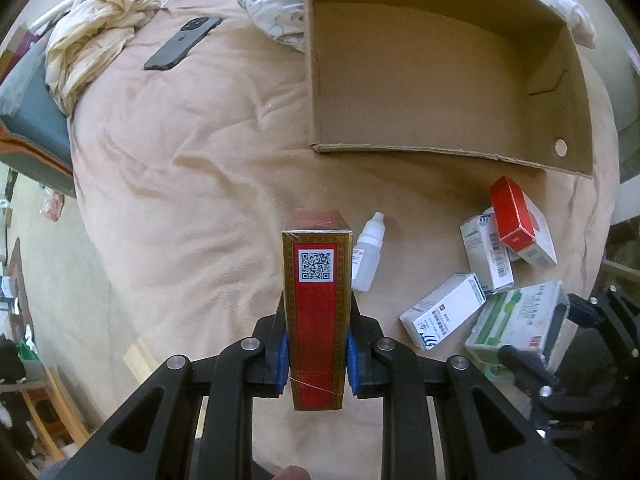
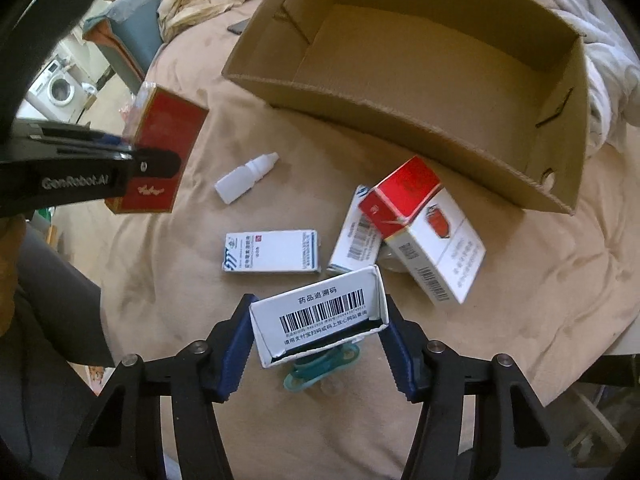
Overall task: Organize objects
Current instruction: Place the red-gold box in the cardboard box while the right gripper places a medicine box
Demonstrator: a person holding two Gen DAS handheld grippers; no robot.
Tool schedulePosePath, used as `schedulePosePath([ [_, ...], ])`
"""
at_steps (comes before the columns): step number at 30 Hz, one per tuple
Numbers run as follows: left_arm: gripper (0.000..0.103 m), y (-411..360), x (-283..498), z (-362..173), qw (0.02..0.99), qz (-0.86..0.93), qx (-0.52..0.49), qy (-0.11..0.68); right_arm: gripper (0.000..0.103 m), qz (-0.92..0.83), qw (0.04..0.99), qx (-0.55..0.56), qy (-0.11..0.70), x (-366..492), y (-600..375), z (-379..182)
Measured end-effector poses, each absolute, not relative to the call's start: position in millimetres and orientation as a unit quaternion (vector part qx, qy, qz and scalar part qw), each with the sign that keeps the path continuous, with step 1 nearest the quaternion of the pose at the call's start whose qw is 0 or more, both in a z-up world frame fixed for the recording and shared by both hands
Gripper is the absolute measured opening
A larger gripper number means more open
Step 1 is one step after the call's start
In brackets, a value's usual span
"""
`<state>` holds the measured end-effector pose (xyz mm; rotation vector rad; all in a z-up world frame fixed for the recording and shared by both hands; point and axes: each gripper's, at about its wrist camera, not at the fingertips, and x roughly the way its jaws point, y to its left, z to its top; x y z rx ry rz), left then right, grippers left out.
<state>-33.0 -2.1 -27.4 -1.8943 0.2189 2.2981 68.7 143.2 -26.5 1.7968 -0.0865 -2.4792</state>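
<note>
The left claw (image 1: 316, 344) is clamped on a red and gold carton (image 1: 317, 320), held clear of the bed (image 1: 192, 184). The right claw (image 2: 318, 350) brackets a white barcoded medicine box (image 2: 320, 320); its blue pads appear to touch the box's sides, so the grip is judged just made, with the box low over the blanket. Far of both stands an empty cardboard box (image 2: 400, 128). Loose items lie between: a dropper bottle (image 2: 246, 178), a blue and white medicine box (image 2: 272, 251), and a red and white pack (image 2: 424, 232) leaning on another box. Step in hand: pick-up. Next move calls for lifting both items over the near wall and releasing them inside.
</note>
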Motion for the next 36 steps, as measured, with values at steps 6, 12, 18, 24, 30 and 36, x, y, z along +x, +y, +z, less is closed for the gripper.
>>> schedulePosePath([
  [6, 0.02, -1, -30, -24, 0.072, 0.774, -0.625, 0.073, 0.062, -0.828, 0.044, 0.554, -0.071, 75, 158, -9],
  [12, 0.02, 2, -21, -17, 0.071, 0.777, -0.62, 0.086, 0.062, -0.838, 0.05, 0.536, -0.086, 85, 162, 4],
  [18, 0.02, 4, -16, 8, 0.082, 0.792, -0.6, 0.078, 0.062, -0.849, 0.049, 0.515, -0.106, 87, 172, 21],
  [24, 0.02, 12, -22, 36, 0.09, 0.803, -0.585, 0.067, 0.062, -0.855, 0.026, 0.503, -0.126, 81, 194, 39],
  [30, 0.02, 29, -40, 55, 0.097, 0.811, -0.572, 0.072, 0.062, -0.86, 0.005, 0.492, -0.132, 62, 215, 53],
  [36, 0.02, 53, -63, 64, 0.104, 0.818, -0.56, 0.082, 0.062, -0.87, -0.014, 0.475, -0.133, 36, 230, 62],
])
